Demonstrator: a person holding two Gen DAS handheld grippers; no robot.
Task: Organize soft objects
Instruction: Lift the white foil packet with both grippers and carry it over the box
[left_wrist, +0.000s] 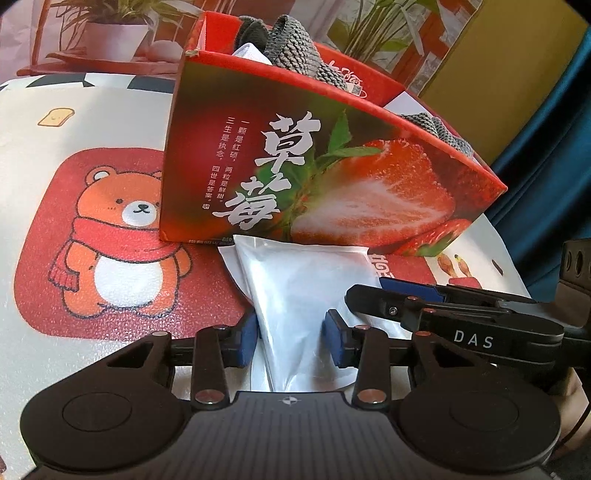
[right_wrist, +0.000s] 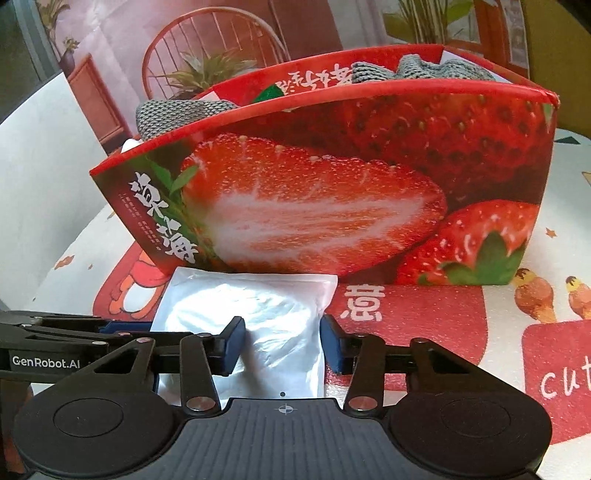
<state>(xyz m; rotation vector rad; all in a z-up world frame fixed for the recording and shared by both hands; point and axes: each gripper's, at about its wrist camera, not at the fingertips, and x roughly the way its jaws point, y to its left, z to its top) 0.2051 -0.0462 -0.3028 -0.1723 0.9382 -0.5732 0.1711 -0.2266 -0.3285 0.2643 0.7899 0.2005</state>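
Note:
A white plastic pouch (left_wrist: 306, 273) (right_wrist: 258, 295) lies on the cartoon-print mat, its far edge against the red strawberry-print box (left_wrist: 332, 177) (right_wrist: 332, 184). My left gripper (left_wrist: 291, 332) is shut on the pouch's near left part, and the film bunches between the blue pads. My right gripper (right_wrist: 282, 339) is shut on its near right part, and it also shows from the side in the left wrist view (left_wrist: 373, 290). Grey knitted pieces (left_wrist: 295, 48) (right_wrist: 177, 110) stick out of the open box beside something white (left_wrist: 251, 51).
The mat (left_wrist: 110, 221) (right_wrist: 424, 314) carries a bear picture and red panels. Behind the box hangs a printed backdrop of potted plants (left_wrist: 114, 33) and a chair (right_wrist: 210, 44). A dark blue curtain (left_wrist: 546, 129) hangs at the right.

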